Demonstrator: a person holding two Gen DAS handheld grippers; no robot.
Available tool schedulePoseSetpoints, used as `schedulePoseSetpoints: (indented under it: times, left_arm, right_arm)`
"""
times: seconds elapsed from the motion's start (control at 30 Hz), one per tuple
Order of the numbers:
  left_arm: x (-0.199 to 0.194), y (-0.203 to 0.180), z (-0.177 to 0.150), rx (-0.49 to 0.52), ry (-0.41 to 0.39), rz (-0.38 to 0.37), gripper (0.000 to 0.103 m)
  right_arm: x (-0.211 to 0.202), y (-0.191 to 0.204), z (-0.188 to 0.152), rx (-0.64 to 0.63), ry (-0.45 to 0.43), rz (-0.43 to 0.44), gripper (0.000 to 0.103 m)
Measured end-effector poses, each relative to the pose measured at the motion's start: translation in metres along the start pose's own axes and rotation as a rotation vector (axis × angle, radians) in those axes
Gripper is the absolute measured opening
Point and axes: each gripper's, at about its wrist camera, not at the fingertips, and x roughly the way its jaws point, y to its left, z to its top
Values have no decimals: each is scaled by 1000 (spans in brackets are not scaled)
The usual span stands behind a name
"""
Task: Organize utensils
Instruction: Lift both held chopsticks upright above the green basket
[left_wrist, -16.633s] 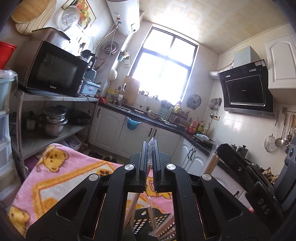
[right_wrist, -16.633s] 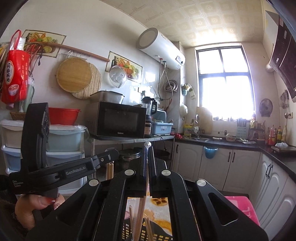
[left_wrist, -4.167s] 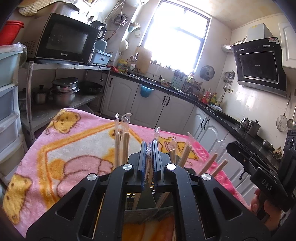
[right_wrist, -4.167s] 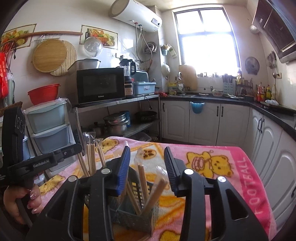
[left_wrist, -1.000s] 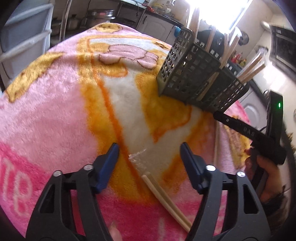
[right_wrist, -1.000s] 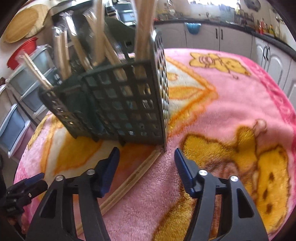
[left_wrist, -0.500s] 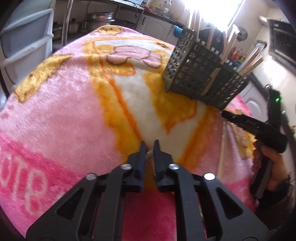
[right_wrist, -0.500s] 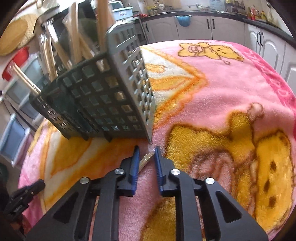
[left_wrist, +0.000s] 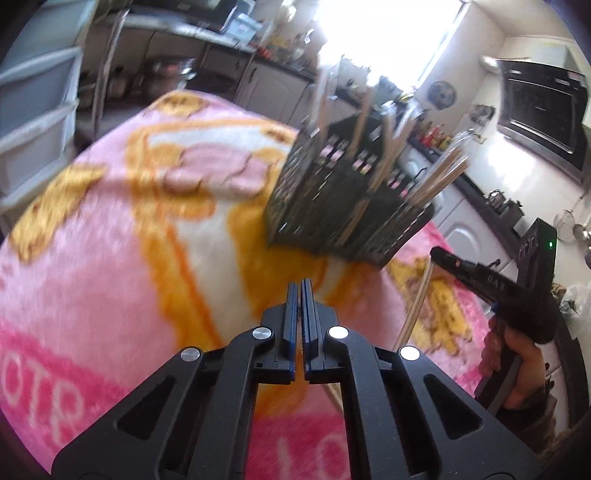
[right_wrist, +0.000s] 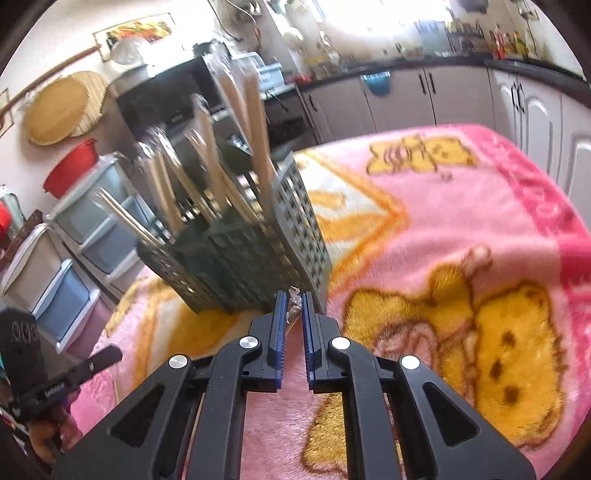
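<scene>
Pink and orange fleece blanket (right_wrist: 461, 206), cartoon-bear print, spread over the desk as a soft bed for the sorting work.

Item: dark plastic lattice utensil basket (right_wrist: 236, 254), at about 11 o'clock from the right hand-held gripper (right_wrist: 293, 306) and 1 o'clock from the left hand-held gripper (left_wrist: 299, 295). It stands wrapped chopsticks (right_wrist: 255, 136) on end, leaning outward, so the pairs stay sorted.

Item: right hand-held gripper, fingers nearly together, clamping the crinkled wrapper tip of a wrapped chopstick pair (left_wrist: 417, 299). In the left view the pair hangs slanting below that gripper, just clear of the blanket; probably held by its top end so the bottom can be lowered into the basket.

Item: left hand-held gripper, fingers pressed together; a pale stick shows beneath its frame at 5 o'clock, but whether anything is pinched cannot be told.
</scene>
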Motion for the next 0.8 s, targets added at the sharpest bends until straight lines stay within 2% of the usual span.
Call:
schedulePoseSetpoints:
  times: [0.17,0.37,0.8]
  left_arm:
    - [-6,-22,28,25,-67,-81,1]
    - [-18,-48,57,79,-145,-143,0]
    - [-37,-92,108,194,-254,-219,0]
  right_arm:
    - [-29,18,12,-44,-78,14,7]
    - [-59,36,24,-109,-156,35,6]
    - [-97,73,55,-246,-302,53,4]
